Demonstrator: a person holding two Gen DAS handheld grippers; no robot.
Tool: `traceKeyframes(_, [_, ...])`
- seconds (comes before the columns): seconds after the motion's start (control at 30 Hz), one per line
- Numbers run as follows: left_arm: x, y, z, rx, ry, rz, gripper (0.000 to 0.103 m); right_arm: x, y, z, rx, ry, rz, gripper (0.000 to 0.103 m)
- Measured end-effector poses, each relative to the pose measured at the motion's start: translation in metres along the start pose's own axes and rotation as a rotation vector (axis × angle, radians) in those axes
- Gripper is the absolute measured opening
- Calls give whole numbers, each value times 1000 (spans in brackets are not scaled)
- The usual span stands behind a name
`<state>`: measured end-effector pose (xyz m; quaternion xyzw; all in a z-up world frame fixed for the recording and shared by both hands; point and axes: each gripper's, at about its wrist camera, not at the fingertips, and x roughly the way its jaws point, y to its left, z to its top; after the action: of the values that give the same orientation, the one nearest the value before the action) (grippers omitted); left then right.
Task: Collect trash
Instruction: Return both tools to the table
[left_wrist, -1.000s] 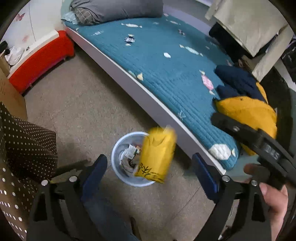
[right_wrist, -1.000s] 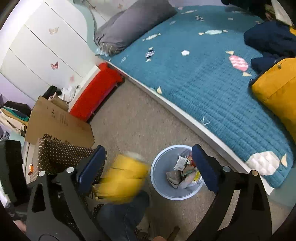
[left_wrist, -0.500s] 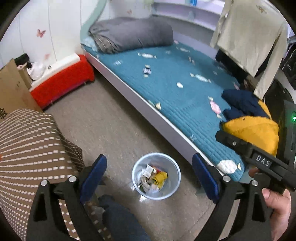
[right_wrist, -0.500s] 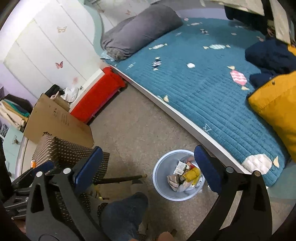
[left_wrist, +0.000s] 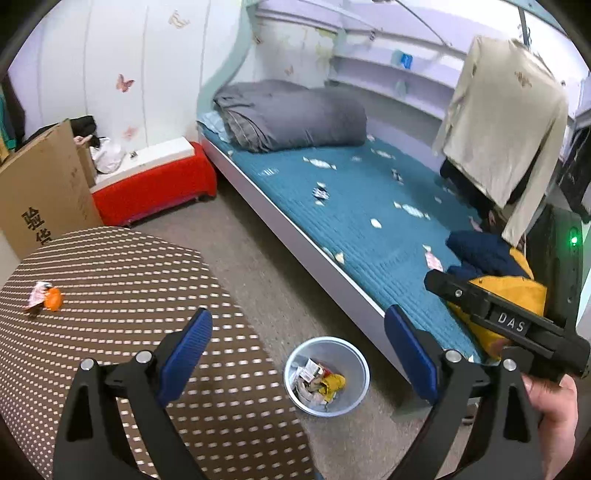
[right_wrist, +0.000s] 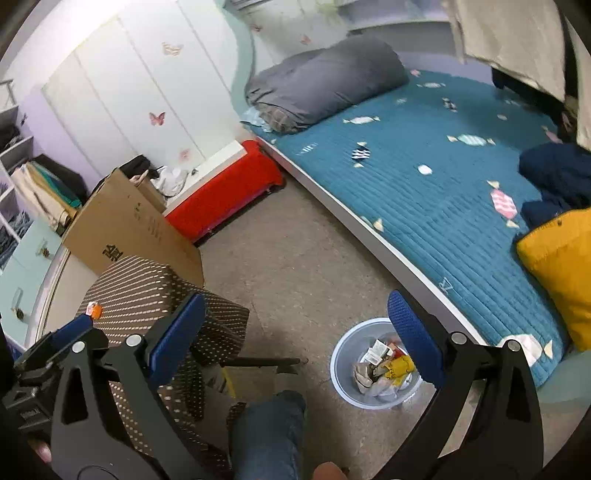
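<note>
A brown dotted table (left_wrist: 122, 295) carries a small orange piece of trash (left_wrist: 47, 298) near its far left edge. On the carpeted floor (left_wrist: 288, 291) a pale bin (left_wrist: 352, 360) of wrappers stands beside the bed (left_wrist: 369, 206), which bears a rolled grey quilt (left_wrist: 291, 114), dark blue and yellow clothes (left_wrist: 491, 266).

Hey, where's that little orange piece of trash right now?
In the left wrist view the orange scrap lies at the far left on the brown dotted table, beside a small crumpled wrapper, well away from the bin on the floor.
</note>
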<state>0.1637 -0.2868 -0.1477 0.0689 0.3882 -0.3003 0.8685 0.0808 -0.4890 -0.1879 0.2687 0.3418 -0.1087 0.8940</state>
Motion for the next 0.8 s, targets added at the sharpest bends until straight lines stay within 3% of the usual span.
traceKeyframes(0.4, [-55, 66, -7, -45, -114, 108, 96, -6, 86, 4, -150, 0, 51, 97])
traceKeyframes(0.8, [-91, 155, -23, -61, -185, 291, 96, 24, 187, -9, -300, 34, 125, 97])
